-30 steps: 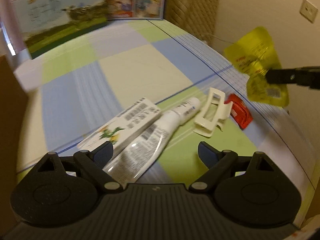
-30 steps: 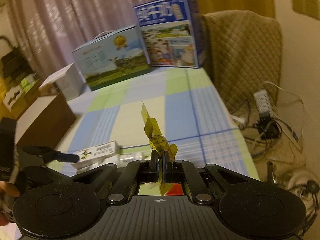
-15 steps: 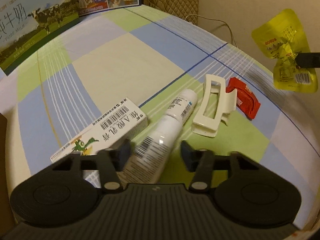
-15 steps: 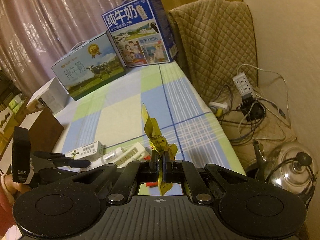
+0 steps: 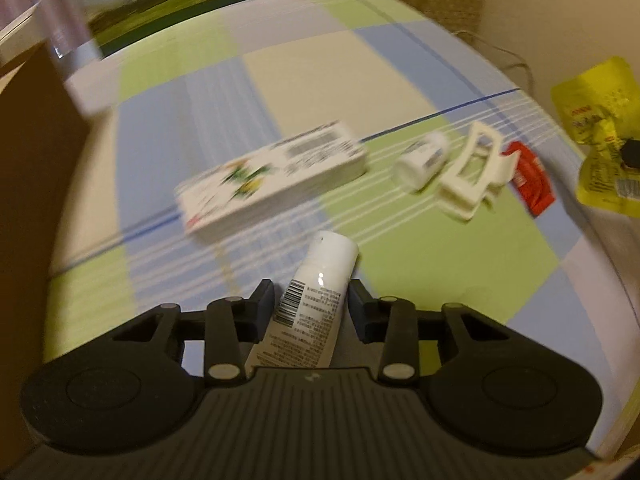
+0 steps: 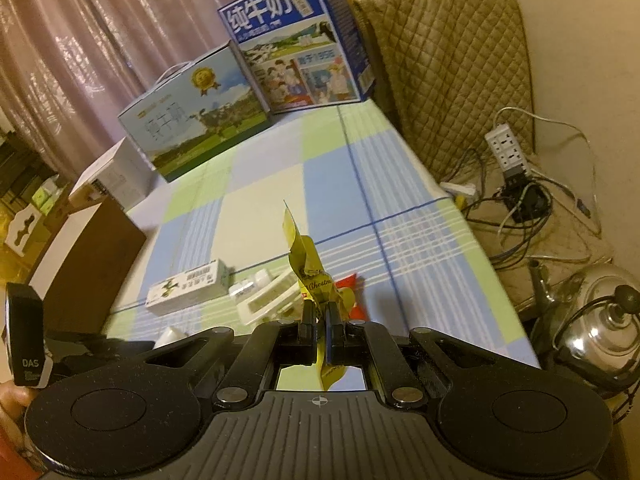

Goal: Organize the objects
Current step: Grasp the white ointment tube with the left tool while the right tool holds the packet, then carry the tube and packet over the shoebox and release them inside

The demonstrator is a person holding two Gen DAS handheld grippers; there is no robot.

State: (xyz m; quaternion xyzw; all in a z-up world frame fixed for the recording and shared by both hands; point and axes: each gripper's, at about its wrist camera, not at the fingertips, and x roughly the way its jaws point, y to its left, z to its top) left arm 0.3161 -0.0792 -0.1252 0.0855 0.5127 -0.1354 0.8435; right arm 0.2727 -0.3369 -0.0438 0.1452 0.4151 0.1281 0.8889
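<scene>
Since a second ago left gripper [image 5: 311, 300] has dropped onto white tube [image 5: 316, 280], jaws closing around it at 6 o'clock of carton [image 5: 272, 176], right gripper [image 6: 320, 322] clenched on yellow pouch [image 6: 310, 272]; squeeze gently mid-body, lift straight.

Two milk cartons [image 6: 256, 92] are seen standing at the far end of the checked bench [image 6: 264, 208], before a pink curtain [image 6: 72, 48]. A quilted chair [image 6: 444, 64] is set beside them. A power strip [image 6: 506, 150], tangled cables and a steel kettle [image 6: 600, 340] are seen below the bench's edge.
</scene>
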